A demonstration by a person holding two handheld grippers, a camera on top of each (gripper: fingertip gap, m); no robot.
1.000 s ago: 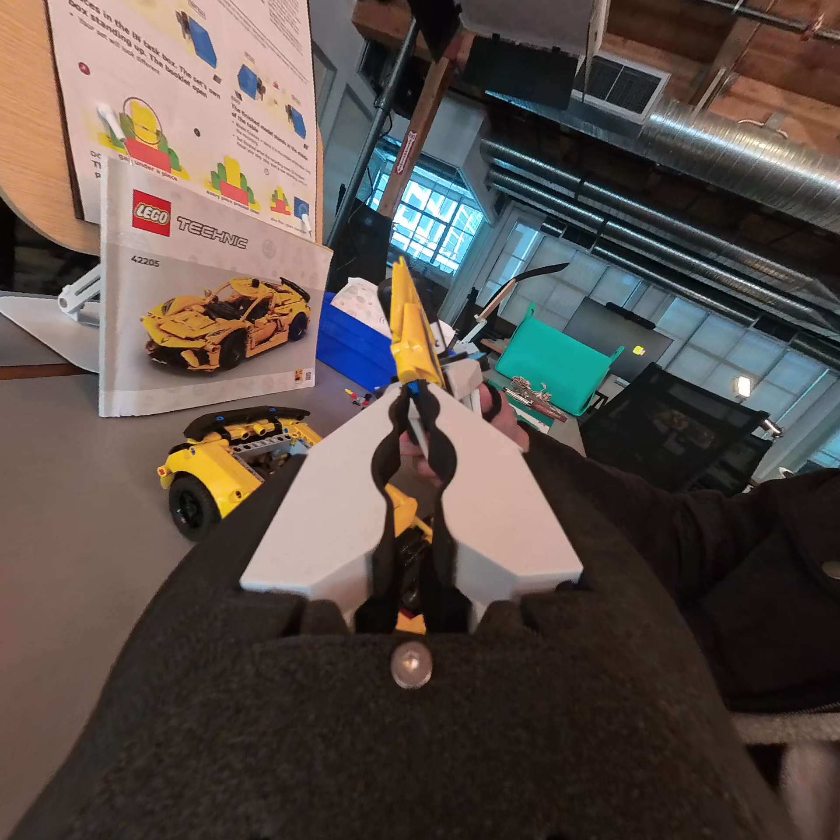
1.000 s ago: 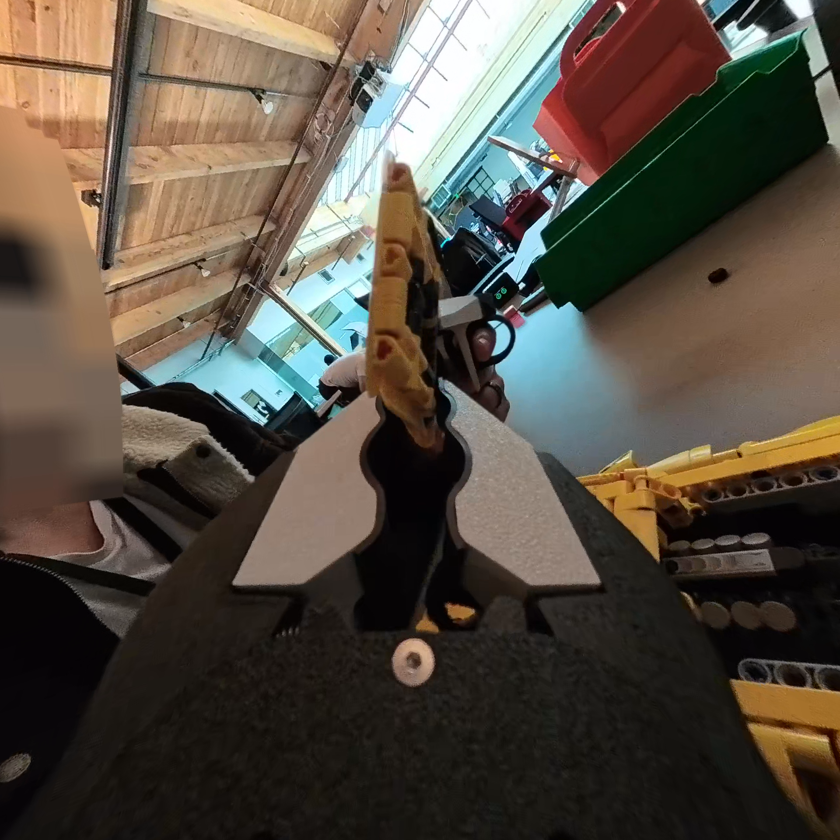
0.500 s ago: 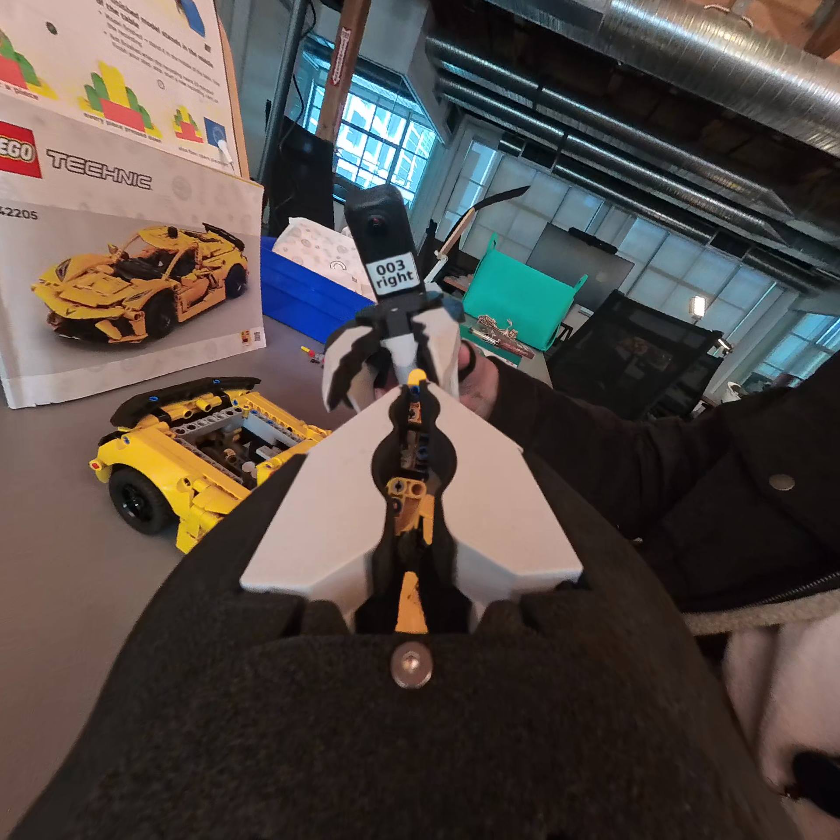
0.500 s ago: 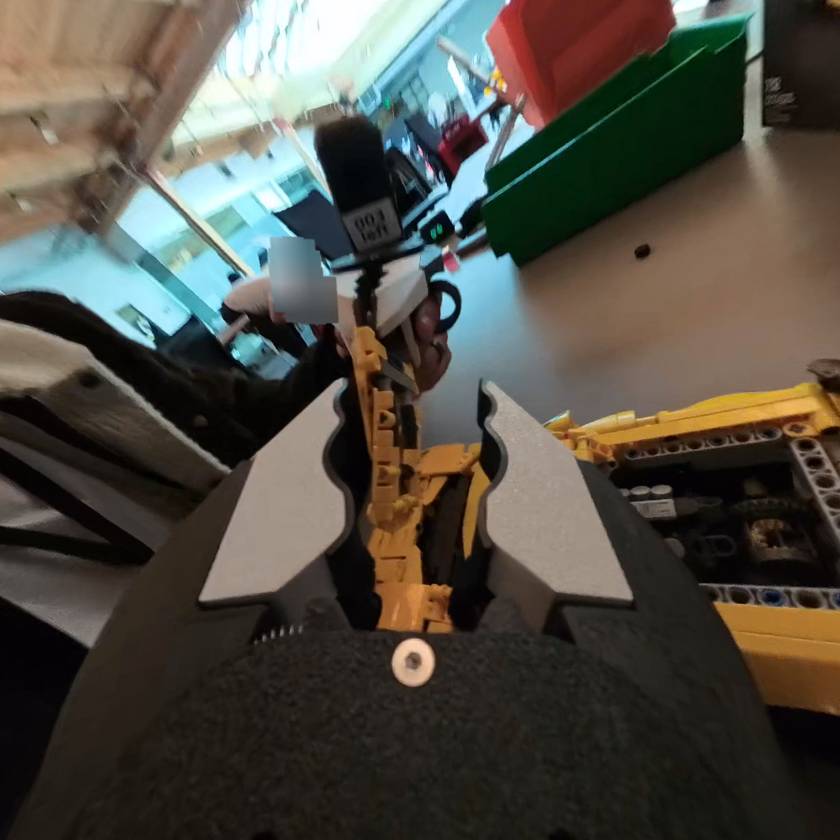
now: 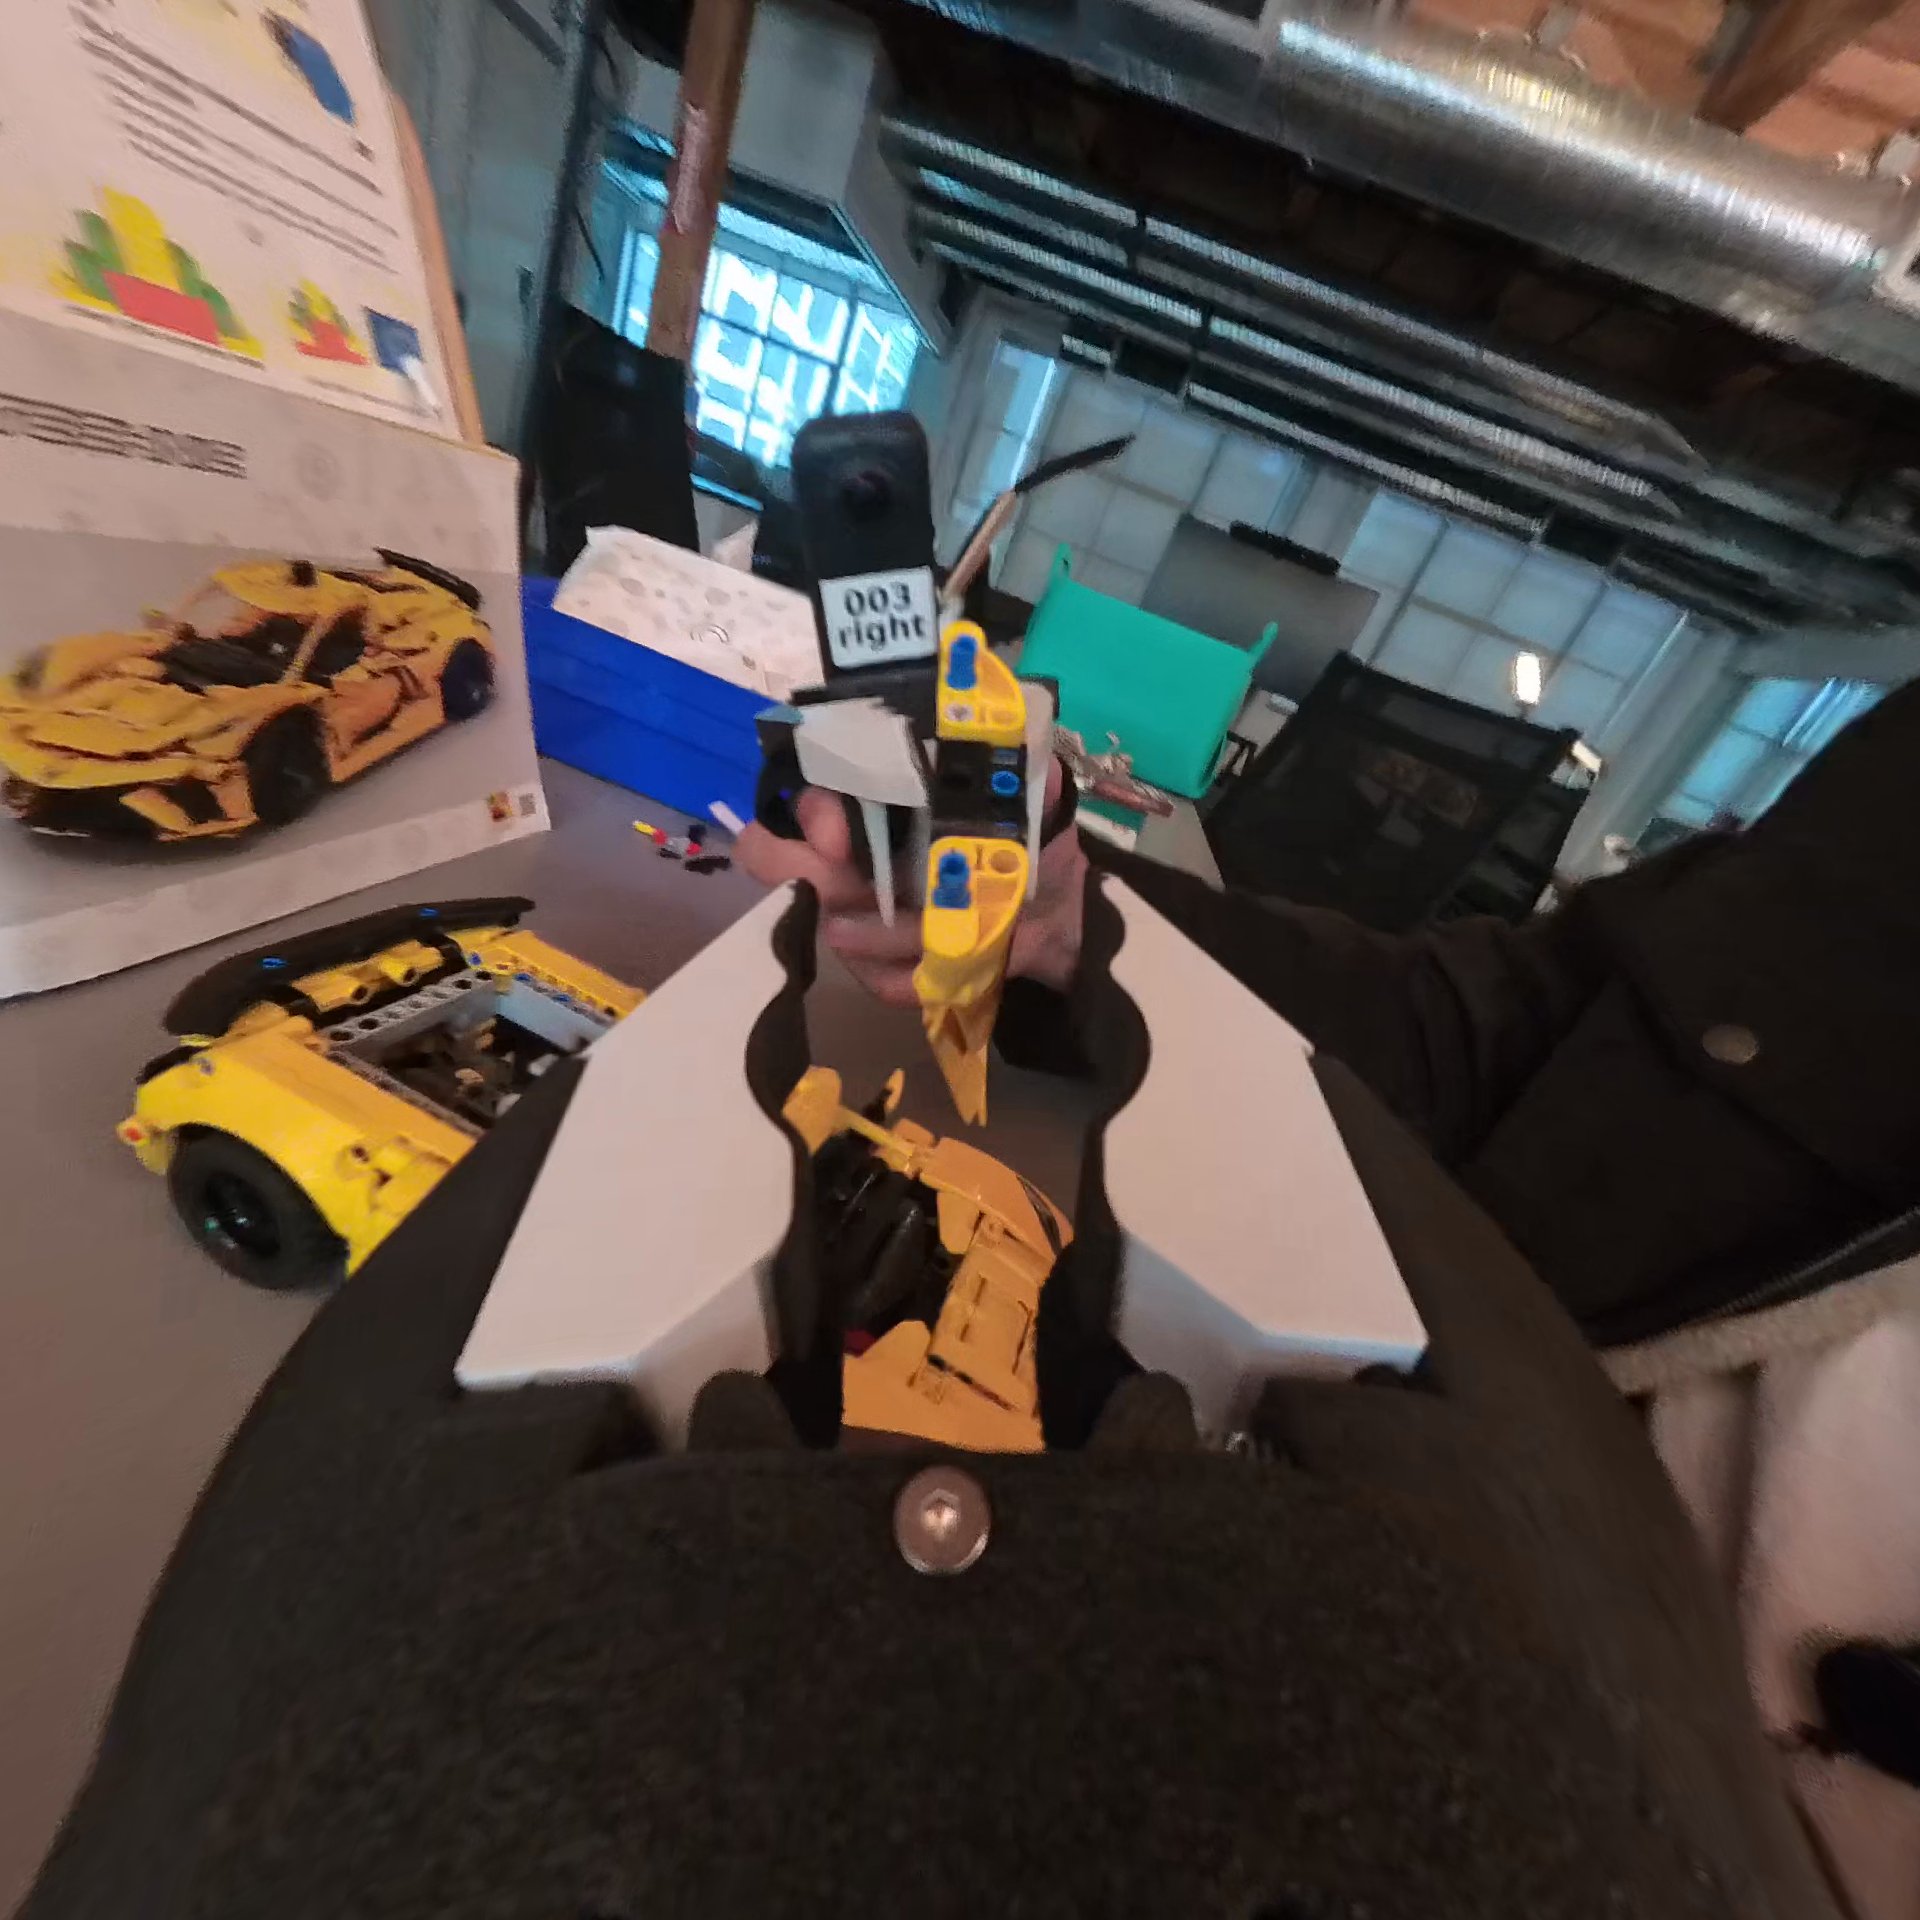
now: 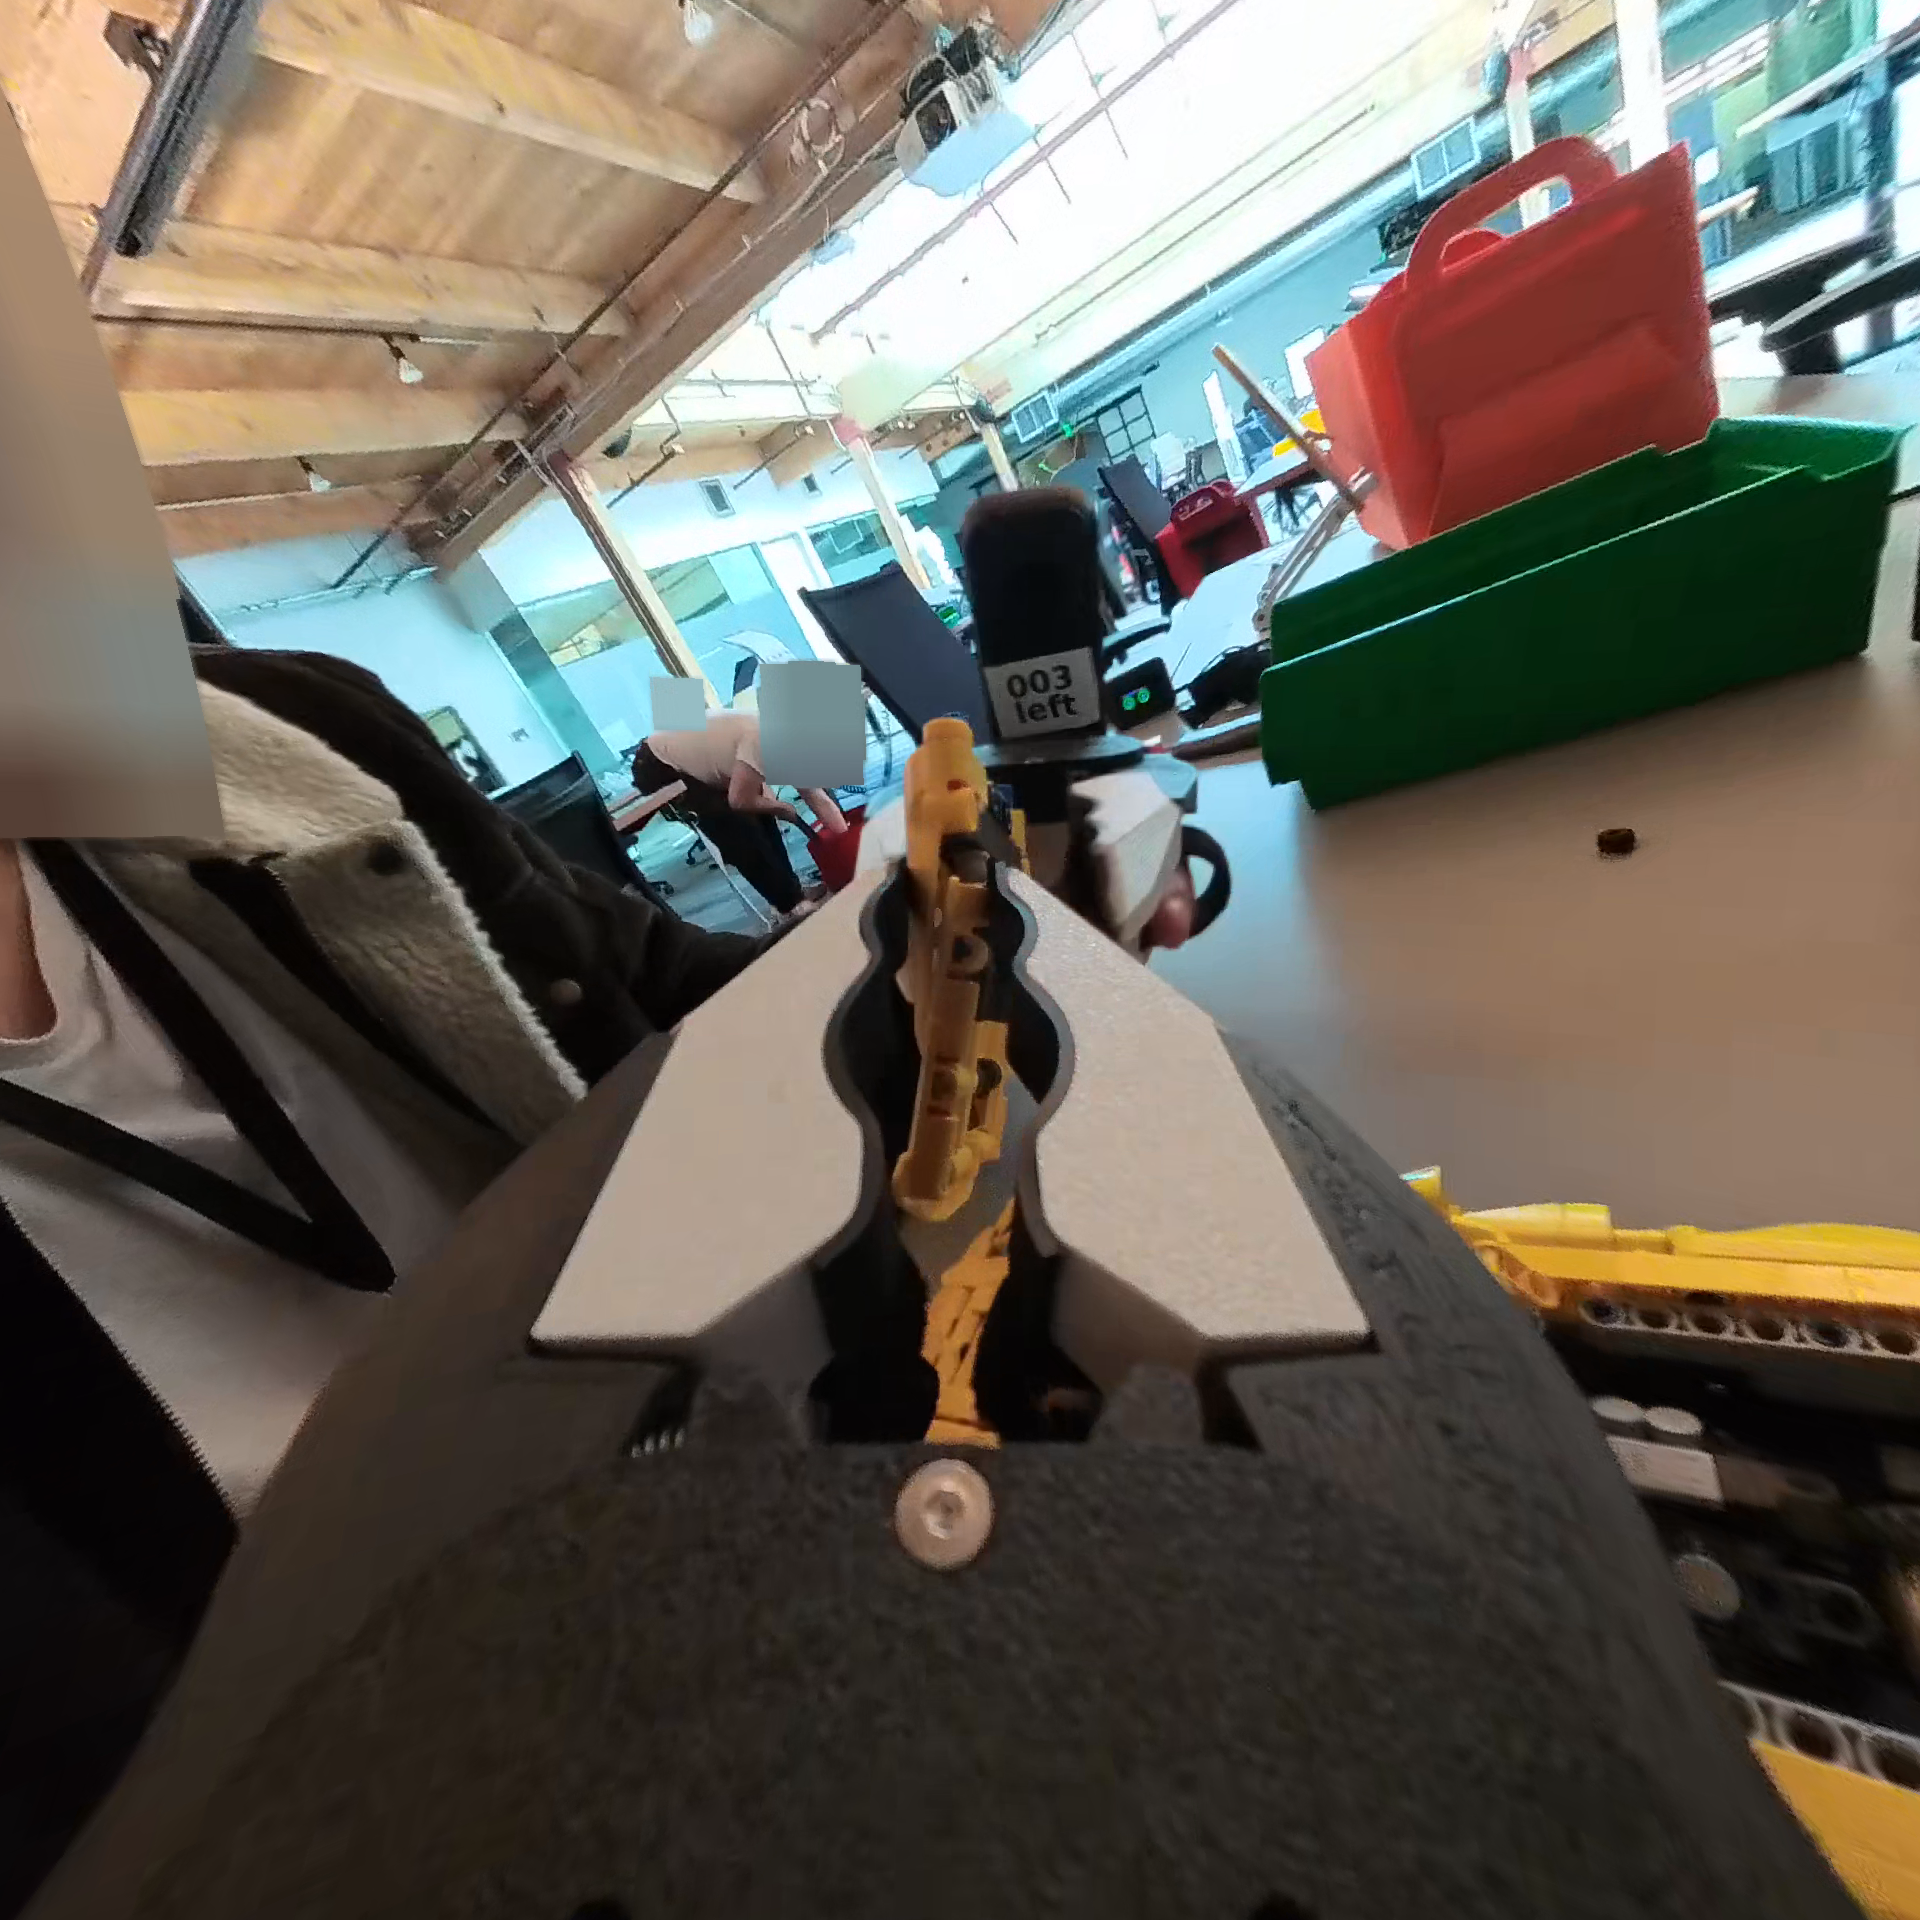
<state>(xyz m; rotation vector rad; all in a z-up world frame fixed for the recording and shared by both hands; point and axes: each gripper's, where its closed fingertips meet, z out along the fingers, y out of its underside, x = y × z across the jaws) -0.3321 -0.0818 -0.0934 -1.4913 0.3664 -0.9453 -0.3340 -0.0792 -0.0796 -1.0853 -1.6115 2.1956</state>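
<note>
At frame centre the right gripper [image 6: 956, 894] is clamped narrow on an upright yellow brick panel [image 6: 948, 1018], while the left gripper [image 5: 945, 935] gapes wide and empty just before it, a half-built toy car [image 5: 343, 1101] resting on the grey table [image 5: 83, 1351] at lower left.

daylight from the rear windows [image 5: 774, 353] and bright skylights [image 6: 1039, 208] overexposes the background, the wide-angle lenses bend edges strongly, motion blur smears the booklet [image 5: 239, 665], and near foreground surfaces appear soft.
</note>
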